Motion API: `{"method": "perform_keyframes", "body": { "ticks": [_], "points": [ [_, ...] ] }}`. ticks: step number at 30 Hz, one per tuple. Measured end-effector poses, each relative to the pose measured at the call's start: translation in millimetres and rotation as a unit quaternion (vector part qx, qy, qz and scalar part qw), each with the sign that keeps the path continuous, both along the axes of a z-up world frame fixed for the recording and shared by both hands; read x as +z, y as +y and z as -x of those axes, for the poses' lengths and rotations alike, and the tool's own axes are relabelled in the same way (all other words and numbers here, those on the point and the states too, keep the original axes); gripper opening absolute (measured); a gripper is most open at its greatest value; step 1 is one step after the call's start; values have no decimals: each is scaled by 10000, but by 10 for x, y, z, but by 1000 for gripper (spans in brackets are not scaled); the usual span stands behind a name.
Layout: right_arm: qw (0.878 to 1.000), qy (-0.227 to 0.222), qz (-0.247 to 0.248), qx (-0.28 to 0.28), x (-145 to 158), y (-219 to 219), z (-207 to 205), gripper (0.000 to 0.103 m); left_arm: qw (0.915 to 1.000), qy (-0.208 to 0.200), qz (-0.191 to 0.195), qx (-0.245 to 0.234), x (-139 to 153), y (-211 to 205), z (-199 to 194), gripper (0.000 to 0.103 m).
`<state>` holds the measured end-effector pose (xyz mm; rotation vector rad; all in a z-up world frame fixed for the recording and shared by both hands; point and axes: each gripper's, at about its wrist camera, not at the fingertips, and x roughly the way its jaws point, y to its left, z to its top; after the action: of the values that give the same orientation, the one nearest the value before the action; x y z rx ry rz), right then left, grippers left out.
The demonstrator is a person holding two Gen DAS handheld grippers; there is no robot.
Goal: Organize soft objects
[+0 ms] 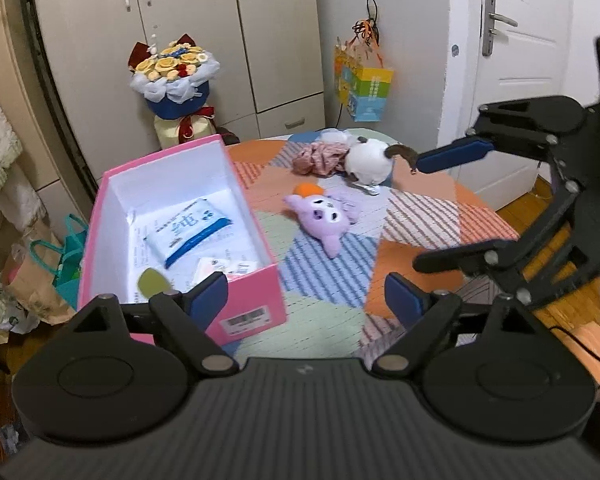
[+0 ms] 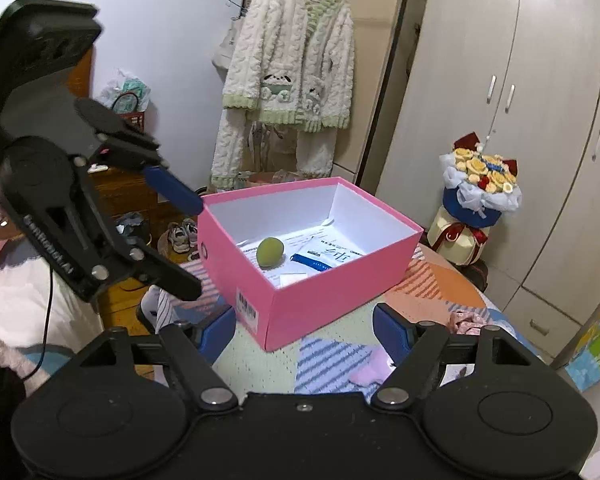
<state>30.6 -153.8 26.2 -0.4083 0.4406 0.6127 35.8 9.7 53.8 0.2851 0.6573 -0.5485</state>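
The purple plush toy (image 1: 324, 220) lies on the patchwork table (image 1: 332, 320), just right of the open pink box (image 1: 255, 304) holding a green ball (image 2: 269, 252) and tissue pack (image 1: 187, 230). The left gripper (image 1: 306, 300) and right gripper (image 2: 304, 330) both gape wide, holding nothing.

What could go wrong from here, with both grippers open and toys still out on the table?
1. The purple plush lies close to the pink box; a reach by the left gripper could bump the box wall.
2. The white plush rests against the pink cloth, so the right gripper might snag both.
3. The green ball sits loose in the box and could roll.
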Motion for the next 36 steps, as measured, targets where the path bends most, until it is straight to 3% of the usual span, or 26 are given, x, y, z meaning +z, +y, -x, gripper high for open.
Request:
{"method": "perform_keyframes", "body": {
  "ticks": [11, 15, 21, 28, 32, 36],
  "points": [
    [9985, 219, -299, -401, -335, -473, 90, 80, 9992, 187, 26, -342, -314, -479, -187, 90],
    [9978, 394, -312, -441, -410, -570, -57, 80, 9984, 332, 185, -407, -406, -599, -309, 88],
    [9975, 469, -306, -440, -658, -671, -317, 80, 9983, 165, 363, -419, -522, -811, -466, 87],
    [9937, 539, -748, -644, -1036, -858, -674, 81, 9980, 510, 338, -172, -721, -989, -853, 85],
    [9927, 423, -759, -842, -1161, -890, -868, 81, 9972, 593, 447, 55, -829, -1038, -1037, 81],
    [9934, 32, -630, -961, -1272, -863, -1060, 81, 9966, 583, 567, 136, -916, -1120, -1141, 77]
  ]
}}
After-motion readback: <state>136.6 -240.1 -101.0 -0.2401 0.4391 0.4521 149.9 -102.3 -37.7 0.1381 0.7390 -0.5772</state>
